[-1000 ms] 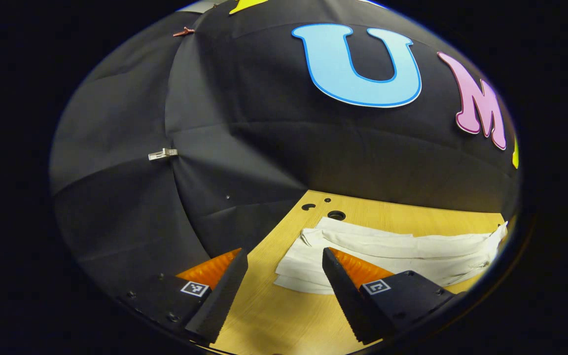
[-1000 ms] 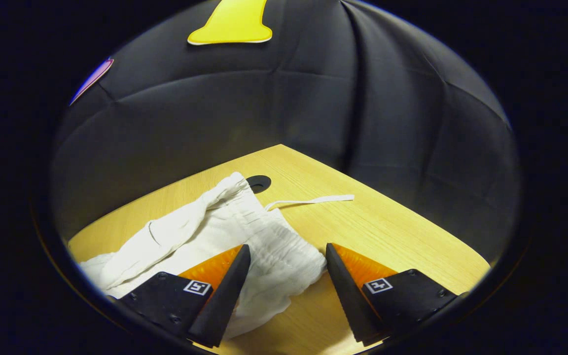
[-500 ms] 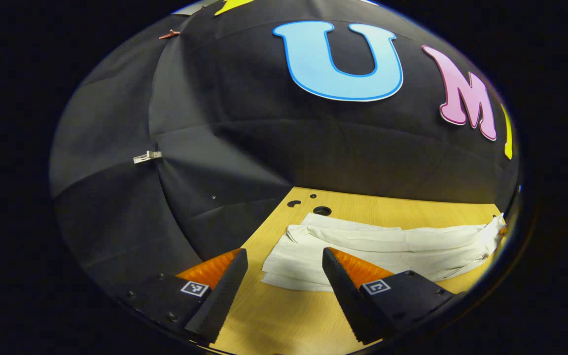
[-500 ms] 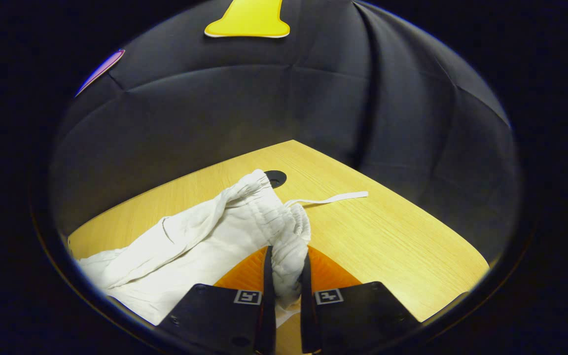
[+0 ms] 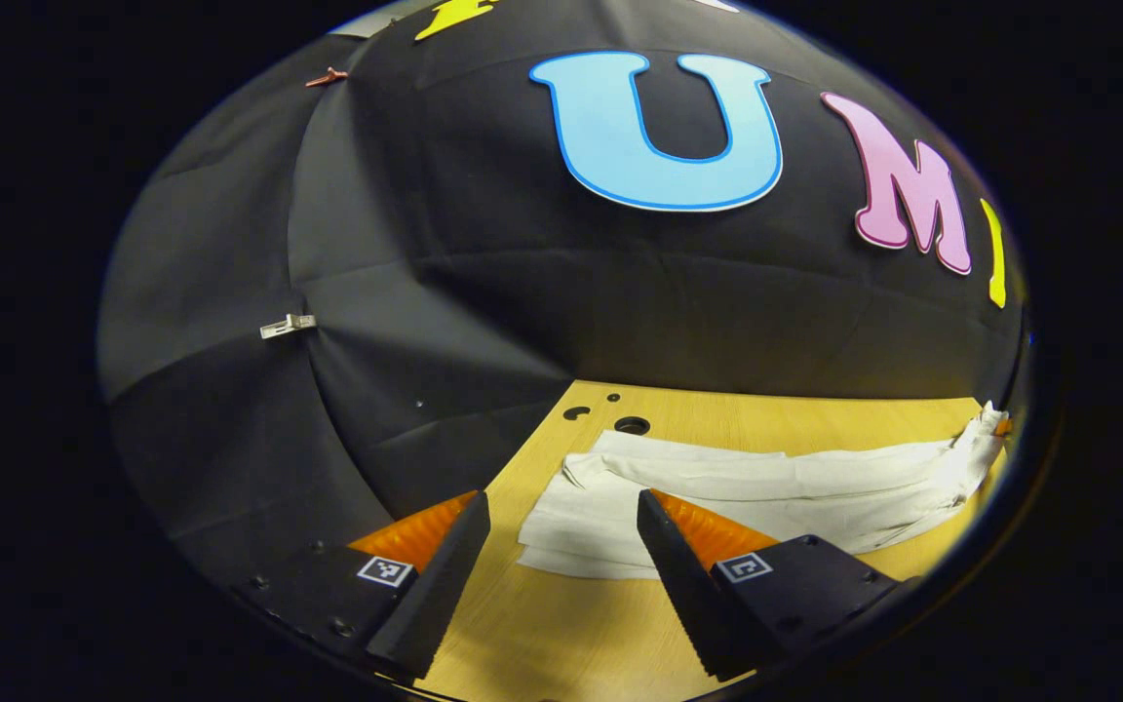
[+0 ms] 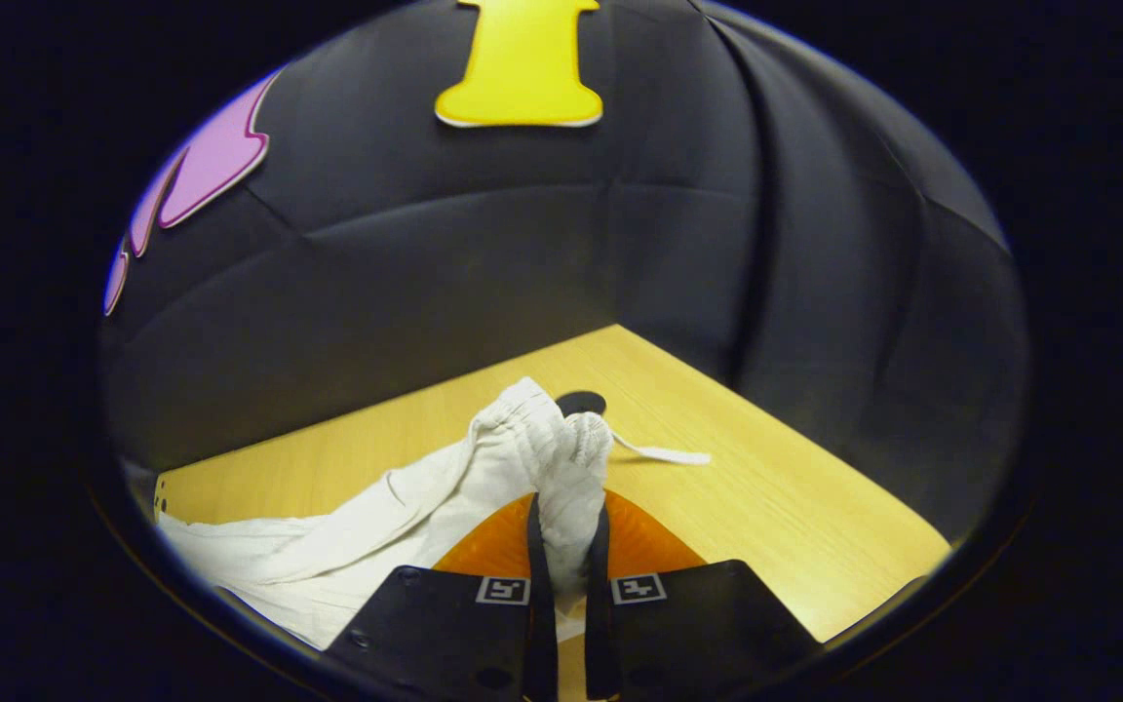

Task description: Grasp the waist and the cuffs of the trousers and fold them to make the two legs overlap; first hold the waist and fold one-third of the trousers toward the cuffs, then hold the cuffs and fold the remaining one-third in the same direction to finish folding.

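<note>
**White trousers on the table, one end pinched**

The white trousers (image 5: 766, 483) lie stretched out long on the yellow wooden table (image 5: 571, 643). In the left gripper view the leg ends lie flat near the table's left edge, close to the far left corner. Three small round holes (image 5: 632, 425) in the table sit just behind the cloth there. The legs lie one on the other, with soft folds running along them.

The left gripper (image 5: 561, 561) hangs just above the table near the leg ends. Its two fingers stand wide apart, and they hold nothing. One finger (image 5: 678, 575) shows in front of the cloth, but I cannot tell if it touches it. The other finger is over the bare wood by the table's edge.

In the right gripper view the right gripper (image 6: 566, 585) has its two fingers squeezed together on the waist (image 6: 571, 487) of the trousers. The bunched, crinkly waist sticks up between the fingers and is lifted a little off the wood. From there the rest of the trousers (image 6: 328, 556) slopes down to the left and lies on the table (image 6: 795, 526). A thin white string (image 6: 664, 453) from the waist lies on the wood just to the right. A dark round hole (image 6: 583, 401) in the table peeks out right behind the waist, near the far corner.

The black cloth wall (image 6: 522, 263) stands behind the table's far edges.
</note>
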{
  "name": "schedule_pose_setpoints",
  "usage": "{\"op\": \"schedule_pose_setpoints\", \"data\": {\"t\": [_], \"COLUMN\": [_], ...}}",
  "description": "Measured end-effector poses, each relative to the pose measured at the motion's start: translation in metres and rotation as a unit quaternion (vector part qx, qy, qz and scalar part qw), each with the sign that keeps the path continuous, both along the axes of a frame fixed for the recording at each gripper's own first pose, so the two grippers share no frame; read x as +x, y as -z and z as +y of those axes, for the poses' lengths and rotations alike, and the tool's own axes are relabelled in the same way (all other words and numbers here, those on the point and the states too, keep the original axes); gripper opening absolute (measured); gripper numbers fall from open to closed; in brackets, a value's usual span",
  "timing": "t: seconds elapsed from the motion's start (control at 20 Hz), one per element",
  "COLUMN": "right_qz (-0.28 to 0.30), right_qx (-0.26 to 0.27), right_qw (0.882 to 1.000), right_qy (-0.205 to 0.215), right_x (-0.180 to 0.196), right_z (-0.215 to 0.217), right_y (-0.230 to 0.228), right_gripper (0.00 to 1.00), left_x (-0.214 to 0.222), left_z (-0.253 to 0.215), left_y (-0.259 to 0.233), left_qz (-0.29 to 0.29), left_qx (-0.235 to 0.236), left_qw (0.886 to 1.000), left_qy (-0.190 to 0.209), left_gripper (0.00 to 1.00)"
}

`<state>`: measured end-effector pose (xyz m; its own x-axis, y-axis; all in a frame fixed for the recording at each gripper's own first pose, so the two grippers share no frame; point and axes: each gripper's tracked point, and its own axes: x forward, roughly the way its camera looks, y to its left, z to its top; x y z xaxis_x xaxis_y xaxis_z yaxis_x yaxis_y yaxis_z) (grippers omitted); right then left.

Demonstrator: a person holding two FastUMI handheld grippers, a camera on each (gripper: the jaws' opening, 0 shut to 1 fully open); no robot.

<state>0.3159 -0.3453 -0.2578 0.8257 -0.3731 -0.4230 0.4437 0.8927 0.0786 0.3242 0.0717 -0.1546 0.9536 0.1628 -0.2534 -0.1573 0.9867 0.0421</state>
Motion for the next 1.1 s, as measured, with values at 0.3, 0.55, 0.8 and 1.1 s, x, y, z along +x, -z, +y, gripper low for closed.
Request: {"op": "schedule_pose_setpoints", "data": {"t": [0.3,0.55,0.8,1.1], "right_qz": [-0.06,-0.095,-0.102,-0.053], "right_qx": [-0.022,0.017,0.055,0.072], "right_qw": [0.995,0.985,0.974,0.959], "right_qy": [-0.077,-0.142,-0.195,-0.268], "right_x": [-0.009,-0.023,-0.022,-0.021], "right_z": [0.052,0.074,0.085,0.088], "right_y": [-0.079,-0.097,-0.097,-0.083], "right_gripper": [0.15,0.15,0.14,0.15], "left_x": [-0.018,-0.026,-0.022,-0.006], "left_z": [0.01,0.017,0.013,0.008], "left_y": [0.001,-0.005,-0.003,0.014], "left_qz": [0.009,0.004,-0.001,-0.004], "left_qx": [-0.003,0.0,-0.015,-0.057], "left_qw": [1.0,1.0,1.0,0.998], "left_qy": [-0.01,-0.014,-0.002,-0.005], "left_gripper": [0.97,0.97,0.97,0.97]}}
